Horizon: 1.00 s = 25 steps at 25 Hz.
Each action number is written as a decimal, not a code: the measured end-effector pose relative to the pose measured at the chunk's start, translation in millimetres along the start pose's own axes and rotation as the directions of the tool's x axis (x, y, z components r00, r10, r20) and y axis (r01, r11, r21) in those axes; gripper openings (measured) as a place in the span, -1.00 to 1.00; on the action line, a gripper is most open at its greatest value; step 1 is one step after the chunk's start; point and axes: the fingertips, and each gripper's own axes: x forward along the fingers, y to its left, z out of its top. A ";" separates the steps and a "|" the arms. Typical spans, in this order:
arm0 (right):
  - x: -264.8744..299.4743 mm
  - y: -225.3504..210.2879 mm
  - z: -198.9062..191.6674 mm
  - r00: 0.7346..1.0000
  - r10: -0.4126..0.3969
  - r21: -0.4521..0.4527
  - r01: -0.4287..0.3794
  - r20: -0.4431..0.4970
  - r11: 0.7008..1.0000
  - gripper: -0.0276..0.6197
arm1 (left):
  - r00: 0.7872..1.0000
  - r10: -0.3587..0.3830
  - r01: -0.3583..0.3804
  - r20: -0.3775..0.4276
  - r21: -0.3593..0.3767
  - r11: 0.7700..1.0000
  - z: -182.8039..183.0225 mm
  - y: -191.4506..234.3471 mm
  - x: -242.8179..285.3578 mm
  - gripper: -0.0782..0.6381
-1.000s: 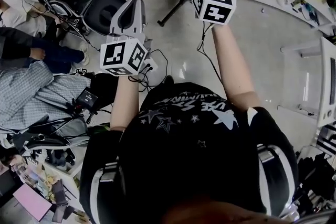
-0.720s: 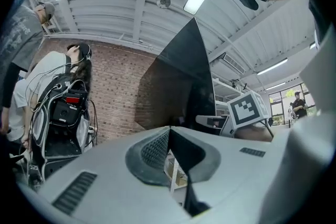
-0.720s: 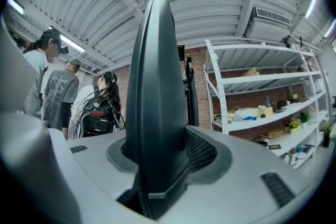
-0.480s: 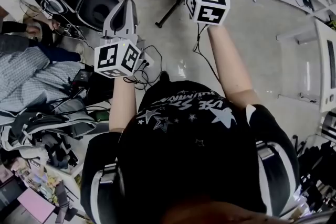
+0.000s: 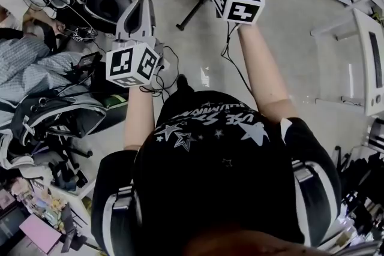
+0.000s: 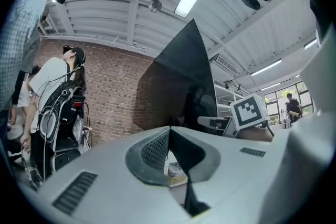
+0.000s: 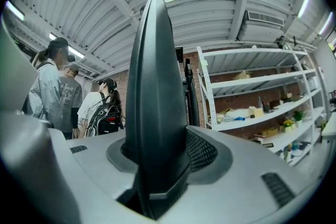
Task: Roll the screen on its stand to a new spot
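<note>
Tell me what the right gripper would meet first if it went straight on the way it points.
The screen: its dark edge stands between the jaws of the right gripper, which grip it, so pushing on would probably only press against it.

The screen [image 7: 152, 86] is black. Both marker cubes [image 5: 131, 63] carry black-and-white squares. The wall [image 6: 113, 92] is red-brown brick; the shirt [image 5: 210, 129] is black with white stars and lettering.

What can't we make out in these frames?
Screen face: right gripper view shows only its edge; left gripper view, dark and oblique.
Left jaws' grip: left gripper view, screen blends into shadow there.
Stand: head view, top edge cuts off all but a leg.
</note>
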 end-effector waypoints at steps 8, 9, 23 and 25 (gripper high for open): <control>-39.8 -29.2 6.9 1.000 0.019 0.028 -0.020 0.020 0.999 -0.29 | 0.999 0.032 -0.032 -0.001 0.011 0.999 1.0 -36.3 -36.6 -0.76; -42.9 -32.6 6.4 1.000 0.024 0.025 -0.025 0.017 0.999 -0.29 | 0.999 0.037 -0.037 -0.001 0.012 0.999 0.3 -40.2 -40.2 -0.76; -112.2 -69.2 9.9 0.996 0.070 0.036 -0.071 0.050 0.997 -0.29 | 0.998 0.062 -0.061 -0.018 0.016 0.998 -9.7 -98.2 -76.2 -0.76; -127.0 -76.1 12.7 0.995 0.083 0.042 -0.085 0.059 0.995 -0.29 | 0.998 0.052 -0.052 -0.027 0.017 0.999 -10.6 -105.5 -78.5 -0.76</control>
